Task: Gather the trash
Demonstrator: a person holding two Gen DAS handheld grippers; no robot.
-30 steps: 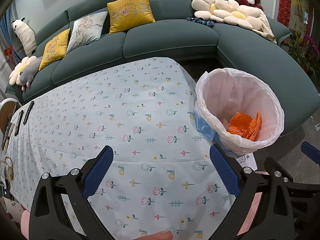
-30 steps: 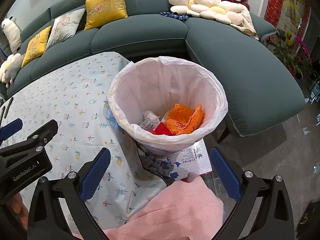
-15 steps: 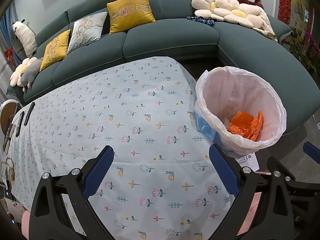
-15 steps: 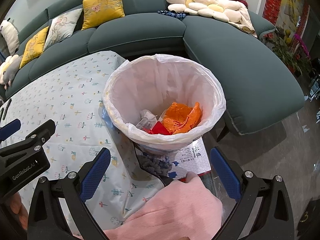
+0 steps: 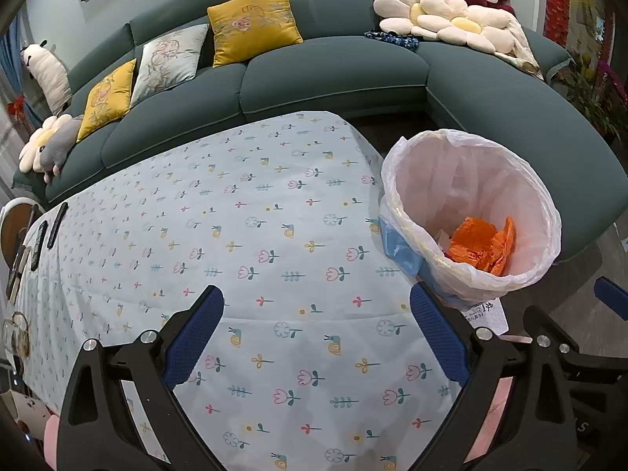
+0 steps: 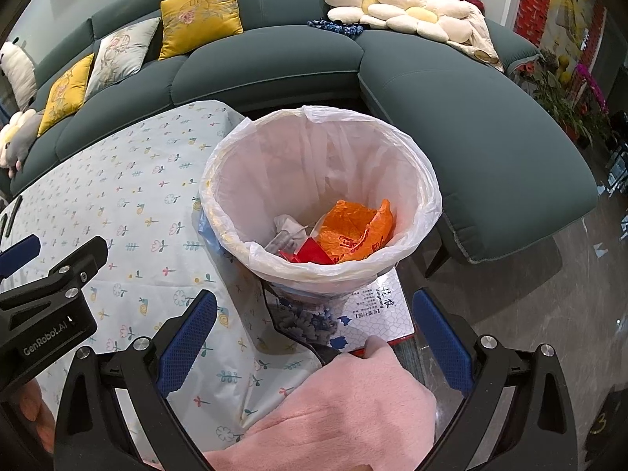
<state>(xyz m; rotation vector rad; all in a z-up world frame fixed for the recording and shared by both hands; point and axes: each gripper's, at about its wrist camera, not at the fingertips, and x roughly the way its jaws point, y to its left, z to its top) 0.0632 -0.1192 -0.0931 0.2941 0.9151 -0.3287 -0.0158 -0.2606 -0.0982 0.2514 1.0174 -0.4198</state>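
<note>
A trash bin with a white plastic liner [image 6: 325, 157] stands at the table's right end; it also shows in the left wrist view [image 5: 463, 180]. Inside lie a crumpled orange wrapper [image 6: 357, 231], a red scrap [image 6: 310, 253] and pale clear plastic [image 6: 286, 231]. The orange wrapper shows in the left wrist view too [image 5: 482, 243]. My right gripper [image 6: 314, 337] is open and empty, just in front of the bin. My left gripper [image 5: 318, 337] is open and empty over the flowered tablecloth [image 5: 235, 235].
A printed box [image 6: 376, 310] lies under the bin. A pink-sleeved arm [image 6: 333, 412] reaches toward it. A teal corner sofa [image 5: 333, 74] with cushions wraps the back and right. Remotes [image 5: 43, 235] lie at the table's left edge.
The right gripper has drawn slightly closer to the bin. The left view has barely shifted. Both grippers stay open.
</note>
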